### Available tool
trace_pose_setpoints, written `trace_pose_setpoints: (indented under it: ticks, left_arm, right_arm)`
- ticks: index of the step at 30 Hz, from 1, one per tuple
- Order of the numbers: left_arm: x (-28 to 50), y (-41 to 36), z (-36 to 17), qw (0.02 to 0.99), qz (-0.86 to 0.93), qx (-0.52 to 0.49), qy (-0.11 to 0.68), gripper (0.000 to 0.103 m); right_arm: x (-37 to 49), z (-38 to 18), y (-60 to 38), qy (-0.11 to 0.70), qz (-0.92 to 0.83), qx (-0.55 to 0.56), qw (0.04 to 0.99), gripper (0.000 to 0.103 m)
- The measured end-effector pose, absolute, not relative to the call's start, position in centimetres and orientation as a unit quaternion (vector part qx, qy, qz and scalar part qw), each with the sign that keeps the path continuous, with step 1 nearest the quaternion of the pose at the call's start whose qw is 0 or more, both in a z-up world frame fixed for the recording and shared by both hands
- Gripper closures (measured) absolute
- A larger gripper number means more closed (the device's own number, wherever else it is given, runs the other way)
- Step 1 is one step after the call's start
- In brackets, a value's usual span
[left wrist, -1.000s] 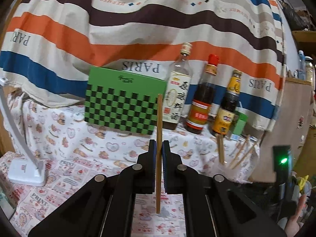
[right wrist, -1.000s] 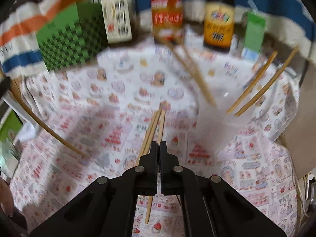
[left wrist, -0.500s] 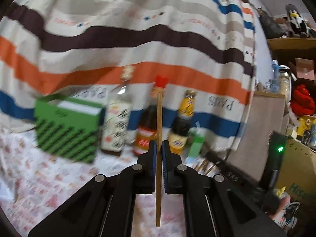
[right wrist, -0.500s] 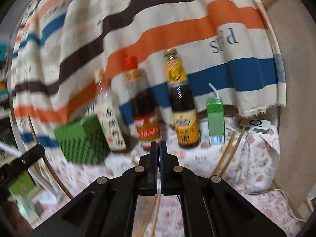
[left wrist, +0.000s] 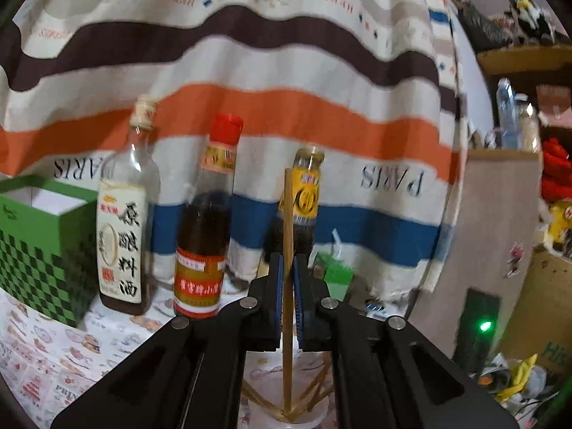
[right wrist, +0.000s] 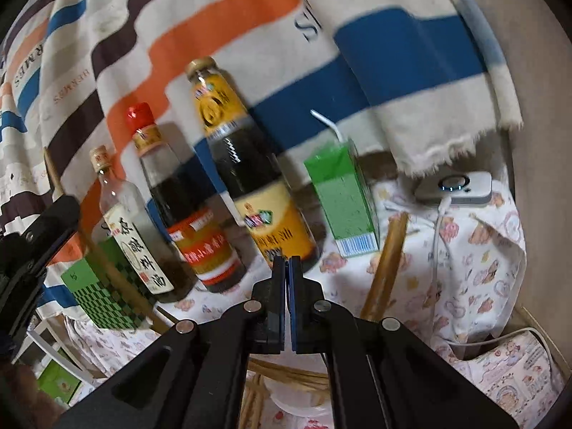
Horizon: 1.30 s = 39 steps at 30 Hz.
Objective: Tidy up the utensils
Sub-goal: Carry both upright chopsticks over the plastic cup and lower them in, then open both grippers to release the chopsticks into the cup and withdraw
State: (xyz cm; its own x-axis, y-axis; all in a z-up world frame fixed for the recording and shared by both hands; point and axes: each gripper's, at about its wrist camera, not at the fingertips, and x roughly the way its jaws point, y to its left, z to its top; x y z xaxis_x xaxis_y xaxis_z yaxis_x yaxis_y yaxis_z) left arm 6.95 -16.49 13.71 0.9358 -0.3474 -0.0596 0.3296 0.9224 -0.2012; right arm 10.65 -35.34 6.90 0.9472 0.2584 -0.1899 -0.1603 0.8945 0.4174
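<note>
Currently, left of the red-capped bottle point(left wrist: 205, 221) stands the green checkered box point(left wrist: 43, 250). Right of that bottle, the left gripper point(left wrist: 288, 279) fingers clamp one upright chopstick point(left wrist: 287, 221). The right gripper point(right wrist: 287, 275) fingers are fully closed, holding nothing visible.

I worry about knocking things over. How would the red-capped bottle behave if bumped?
The red-capped bottle is tall and narrow, so probably tippy. Dark liquid fills most of it, so likely heavy. It looks like glass, so possibly fragile.

three bottles point(left wrist: 200, 236) and green carton point(right wrist: 343, 200) block the back; front open.
</note>
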Motion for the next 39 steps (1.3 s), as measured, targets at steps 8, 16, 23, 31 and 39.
trace_pose_setpoints:
  ticks: [8, 16, 23, 31, 39]
  left_arm:
    - [10.4, -17.4, 8.3, 0.972, -0.175, -0.081, 0.132, 0.098]
    - [10.0, -18.3, 7.4, 0.970, -0.173, -0.036, 0.168, 0.098]
    - [10.7, -18.2, 6.9, 0.962, -0.165, -0.028, 0.214, 0.095]
    - [7.0, -14.5, 9.3, 0.980, -0.107, -0.030, 0.167, 0.031]
    - [3.2, -9.1, 9.3, 0.985, -0.083, -0.028, 0.147, 0.004]
  right_arm:
    - [11.5, 4.7, -35.6, 0.195, 0.112, 0.190, 0.956, 0.101]
    - [10.4, 3.3, -36.2, 0.247, 0.105, 0.179, 0.947, 0.101]
    - [10.5, 2.2, -36.3, 0.282, 0.087, 0.167, 0.941, 0.100]
    - [8.8, 2.9, -36.4, 0.272, 0.101, 0.177, 0.940, 0.090]
    - [5.5, 4.8, -33.9, 0.231, 0.135, 0.179, 0.947, 0.054]
